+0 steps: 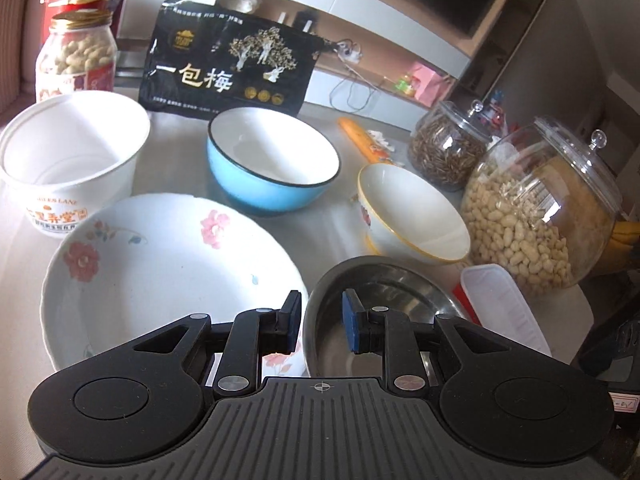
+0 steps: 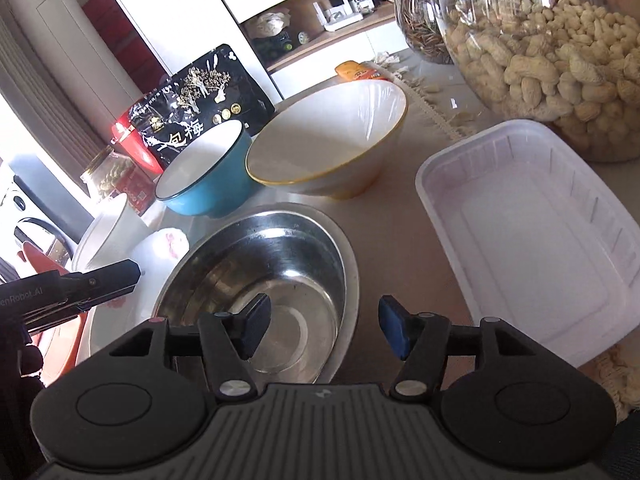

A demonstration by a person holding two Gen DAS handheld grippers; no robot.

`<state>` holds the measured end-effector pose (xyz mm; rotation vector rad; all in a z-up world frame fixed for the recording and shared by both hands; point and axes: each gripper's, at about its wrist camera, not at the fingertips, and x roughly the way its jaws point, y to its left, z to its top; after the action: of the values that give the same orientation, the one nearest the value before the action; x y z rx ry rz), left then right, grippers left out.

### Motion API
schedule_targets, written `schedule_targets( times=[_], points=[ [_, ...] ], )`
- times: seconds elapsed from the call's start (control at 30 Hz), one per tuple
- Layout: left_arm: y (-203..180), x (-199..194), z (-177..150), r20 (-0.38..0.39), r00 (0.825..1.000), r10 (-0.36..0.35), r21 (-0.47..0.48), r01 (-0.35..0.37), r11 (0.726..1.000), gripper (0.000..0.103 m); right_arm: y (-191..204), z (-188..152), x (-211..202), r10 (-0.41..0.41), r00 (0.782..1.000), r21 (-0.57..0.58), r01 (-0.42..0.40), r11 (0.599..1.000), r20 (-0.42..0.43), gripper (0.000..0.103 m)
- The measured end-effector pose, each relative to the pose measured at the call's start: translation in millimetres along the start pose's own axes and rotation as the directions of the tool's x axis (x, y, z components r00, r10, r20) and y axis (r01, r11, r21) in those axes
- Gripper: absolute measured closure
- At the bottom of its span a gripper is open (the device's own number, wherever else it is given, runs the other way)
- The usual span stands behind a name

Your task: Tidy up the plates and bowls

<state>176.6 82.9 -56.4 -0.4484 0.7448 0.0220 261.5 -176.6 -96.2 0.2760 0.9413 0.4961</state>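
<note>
Your right gripper (image 2: pixel 322 330) hangs over the steel bowl (image 2: pixel 256 280), fingers fairly wide with nothing between them; the bowl's near-right rim lies in the gap, its hollow toward 11 o'clock. Its long axis appears to run from 7 to 1 o'clock. Your left gripper (image 1: pixel 320 326) has narrow, empty fingers above the seam between the floral plate (image 1: pixel 160 264) at 10 o'clock and the steel bowl at 1 o'clock. The right looks nearer the bowl. Readable writing: "一包梅" on the black pouch (image 1: pixel 228 60), "enRobot.AI" on the left gripper's side.

Two close, downward-tilted wrist views
</note>
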Motion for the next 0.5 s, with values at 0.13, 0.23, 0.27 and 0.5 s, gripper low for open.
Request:
schedule_targets(
  times=[0.13,0.23,0.27,0.5],
  points=[
    [4.8,13.5,-4.2,-0.019,1.000,-0.011,-0.006,0.011,1.000,0.079,-3.9,-9.1,9.5,-0.024,0.998,0.035,0.026,0.999,-0.055,0.042],
    [3.9,21.0,-6.2,-0.039,0.999,-0.032,-0.008,0.032,0.999,0.080,5.3,-12.5,8.0,-0.024,0.998,-0.014,0.023,1.000,-0.054,0.053],
    [3.2,21.3,-7.0,-0.040,0.999,-0.031,-0.009,0.031,0.999,0.080,9.2,-13.0,7.2,-0.011,0.998,-0.034,0.009,0.999,-0.059,0.057],
    [-3.2,-4.1,-28.5,-0.137,0.988,-0.071,0.019,0.074,0.997,0.080,11.5,-19.2,-3.6,-0.007,0.995,-0.085,-0.002,0.996,-0.103,0.058]
  ],
)
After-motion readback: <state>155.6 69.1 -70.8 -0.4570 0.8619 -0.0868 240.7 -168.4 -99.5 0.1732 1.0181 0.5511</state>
